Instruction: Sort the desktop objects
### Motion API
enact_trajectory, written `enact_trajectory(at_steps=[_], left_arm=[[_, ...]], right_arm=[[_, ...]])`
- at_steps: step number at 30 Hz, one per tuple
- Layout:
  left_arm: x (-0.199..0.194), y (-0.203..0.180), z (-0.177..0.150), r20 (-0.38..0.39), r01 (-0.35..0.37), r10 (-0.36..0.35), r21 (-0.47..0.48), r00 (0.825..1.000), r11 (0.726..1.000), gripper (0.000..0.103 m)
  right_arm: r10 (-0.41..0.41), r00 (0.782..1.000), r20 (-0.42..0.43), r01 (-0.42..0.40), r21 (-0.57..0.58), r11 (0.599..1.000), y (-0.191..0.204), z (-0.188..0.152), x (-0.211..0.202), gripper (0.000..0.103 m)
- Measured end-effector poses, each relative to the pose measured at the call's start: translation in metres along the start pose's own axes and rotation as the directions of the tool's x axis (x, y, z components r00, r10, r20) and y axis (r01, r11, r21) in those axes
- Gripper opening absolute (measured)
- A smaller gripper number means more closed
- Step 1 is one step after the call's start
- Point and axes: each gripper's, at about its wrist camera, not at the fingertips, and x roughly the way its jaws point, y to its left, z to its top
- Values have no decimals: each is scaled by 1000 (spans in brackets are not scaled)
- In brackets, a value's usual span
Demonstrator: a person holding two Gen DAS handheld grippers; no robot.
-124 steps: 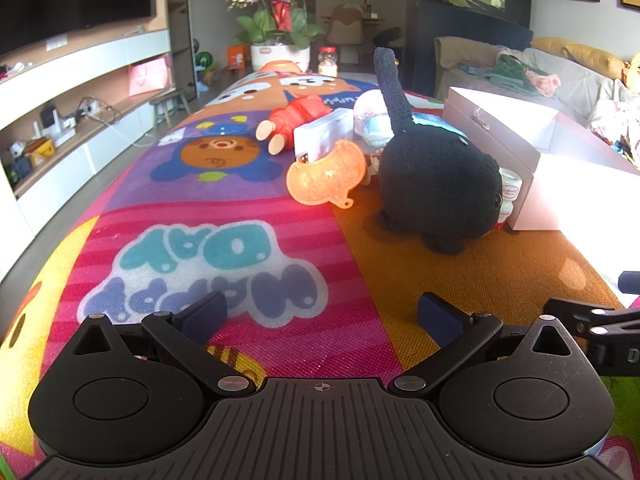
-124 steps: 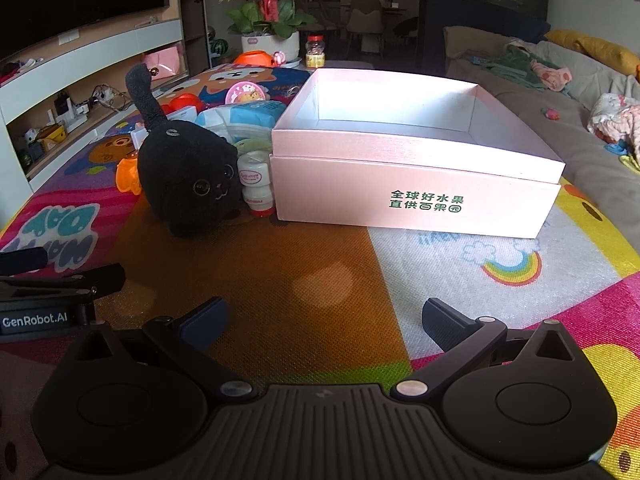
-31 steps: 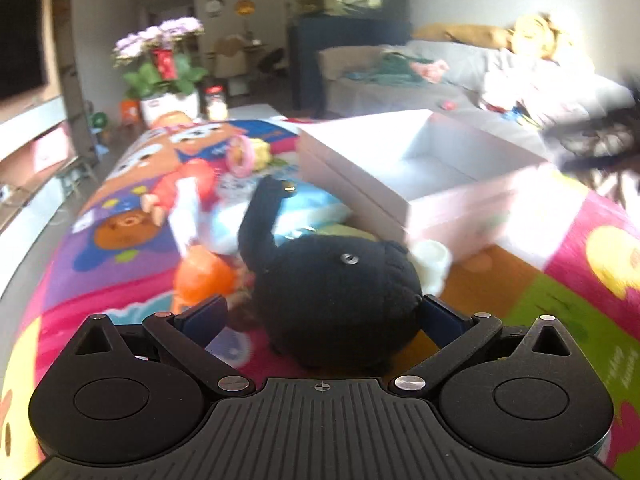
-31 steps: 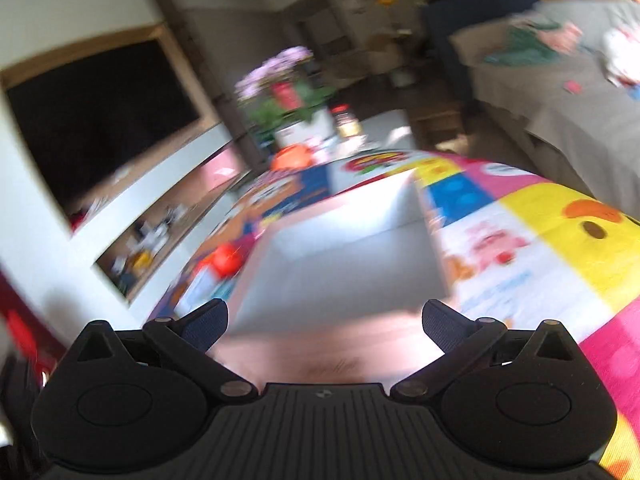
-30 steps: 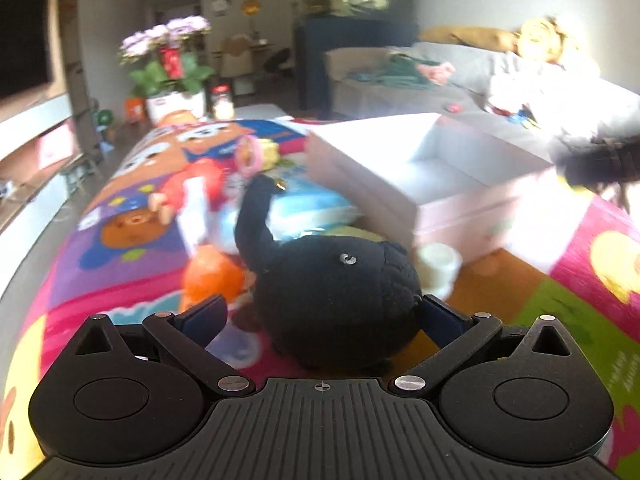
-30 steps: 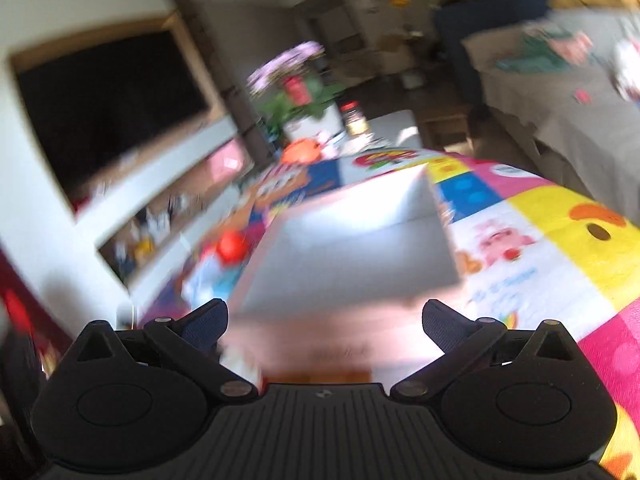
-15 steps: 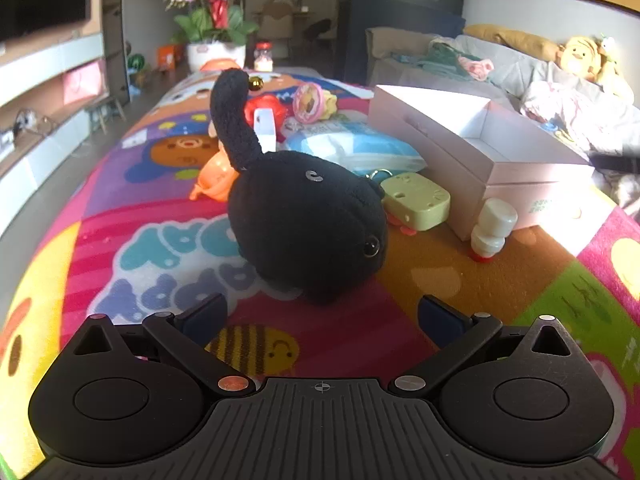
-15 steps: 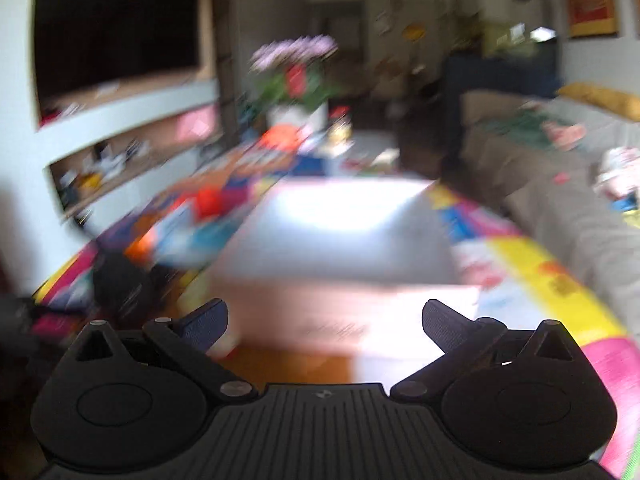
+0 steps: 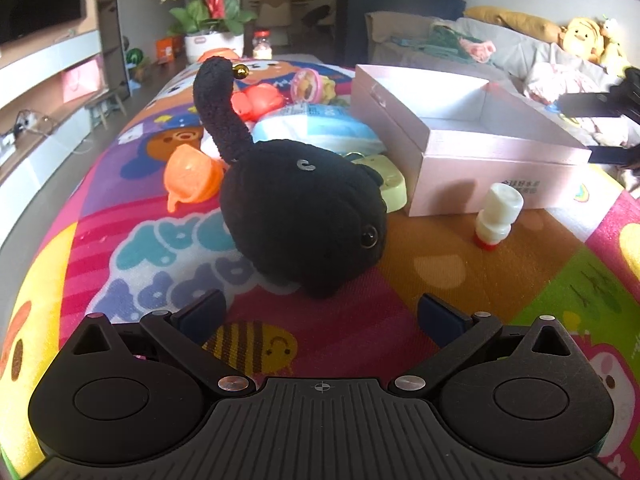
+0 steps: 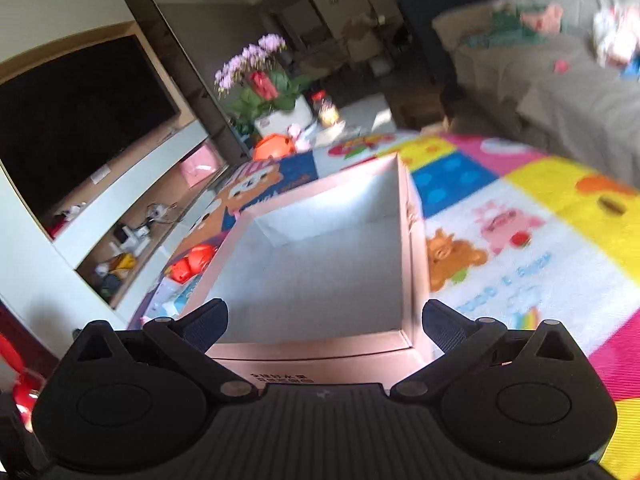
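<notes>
Pretty lived-in living room: big dark TV (image 10: 76, 120) on the wall with open shelves (image 10: 132, 236) under it, a potted orchid (image 9: 210, 4) past the far end of the cartoon play mat (image 9: 580, 292), and a grey sofa (image 9: 500, 52) opposite the TV. Sun patches land on the mat.

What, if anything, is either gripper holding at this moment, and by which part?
Nothing is held. The left gripper is open just short of the black plush cat; the right gripper is open above the pink box.
</notes>
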Motion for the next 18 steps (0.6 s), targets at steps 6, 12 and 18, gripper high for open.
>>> enact_trajectory(at_steps=[6, 12, 18], left_arm=[[-1, -13, -1, 0, -33, 33, -16, 999, 999, 103], [-2, -21, -3, 0, -44, 44, -25, 999, 999, 103], [-2, -11, -3, 8, 9, -9, 2, 1000, 1000, 103]], right_arm=[[-41, 995, -92, 33, -86, 996, 11, -38, -10, 103], [-185, 965, -185, 142, -224, 964, 31, -62, 13, 103], [-283, 937, -207, 217, -291, 932, 49, -66, 29, 103]])
